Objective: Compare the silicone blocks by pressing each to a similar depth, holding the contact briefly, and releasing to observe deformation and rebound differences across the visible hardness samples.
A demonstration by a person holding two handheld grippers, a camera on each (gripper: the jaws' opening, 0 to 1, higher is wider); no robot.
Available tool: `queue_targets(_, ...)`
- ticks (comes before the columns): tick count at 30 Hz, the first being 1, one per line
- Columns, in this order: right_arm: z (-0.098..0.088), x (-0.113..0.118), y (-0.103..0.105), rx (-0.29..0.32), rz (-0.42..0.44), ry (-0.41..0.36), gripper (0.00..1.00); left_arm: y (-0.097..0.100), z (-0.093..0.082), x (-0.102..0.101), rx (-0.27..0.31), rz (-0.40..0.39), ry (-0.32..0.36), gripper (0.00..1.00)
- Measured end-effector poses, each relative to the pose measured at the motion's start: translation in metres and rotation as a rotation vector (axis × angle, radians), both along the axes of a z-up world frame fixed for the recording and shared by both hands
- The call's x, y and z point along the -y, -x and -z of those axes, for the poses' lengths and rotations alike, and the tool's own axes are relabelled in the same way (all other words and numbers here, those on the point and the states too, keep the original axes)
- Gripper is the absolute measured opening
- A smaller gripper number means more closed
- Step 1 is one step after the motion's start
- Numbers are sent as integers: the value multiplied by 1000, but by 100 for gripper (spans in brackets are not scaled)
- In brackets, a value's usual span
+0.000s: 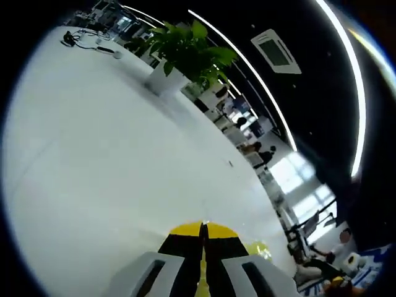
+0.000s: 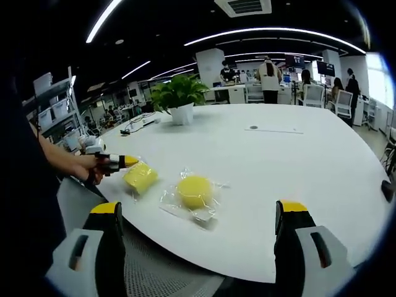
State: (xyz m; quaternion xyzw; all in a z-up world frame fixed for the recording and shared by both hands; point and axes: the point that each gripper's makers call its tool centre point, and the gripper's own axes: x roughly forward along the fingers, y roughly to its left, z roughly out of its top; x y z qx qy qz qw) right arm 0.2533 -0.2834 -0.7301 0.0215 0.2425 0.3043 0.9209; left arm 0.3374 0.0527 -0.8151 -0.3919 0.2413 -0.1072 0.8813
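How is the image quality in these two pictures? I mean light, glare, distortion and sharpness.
Left gripper view: strong roll and fisheye bending, the white table looks washed out, ceiling light strips curve, bright window glare at the right, and the shut left gripper is soft. Right gripper view: level, evenly lit and sharper; the yellow blocks are clear, their plastic wrap glints, and the straight table edge bows.

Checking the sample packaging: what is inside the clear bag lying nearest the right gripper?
The clear bag holds one round yellow silicone block, lying on the white table. Its underside is hidden. The square yellow block sits to its left, at the left gripper tip.
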Motion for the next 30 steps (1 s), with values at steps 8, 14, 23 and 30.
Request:
queue_targets(8, 2, -1, 1, -12, -5, -3, 96, 4, 16, -3, -40, 7, -65, 0)
queue_targets(14, 2, -2, 1, -12, -12, -3, 96, 5, 23, -6, -52, -30, -52, 0)
queue_targets(23, 4, -3, 4, -24, -25, -4, 96, 0, 27, -4, -51, -25, -77, 0)
queue_targets(30, 4, -4, 3, -28, -31, -4, 96, 2, 30, -7, -83, -50, -48, 9)
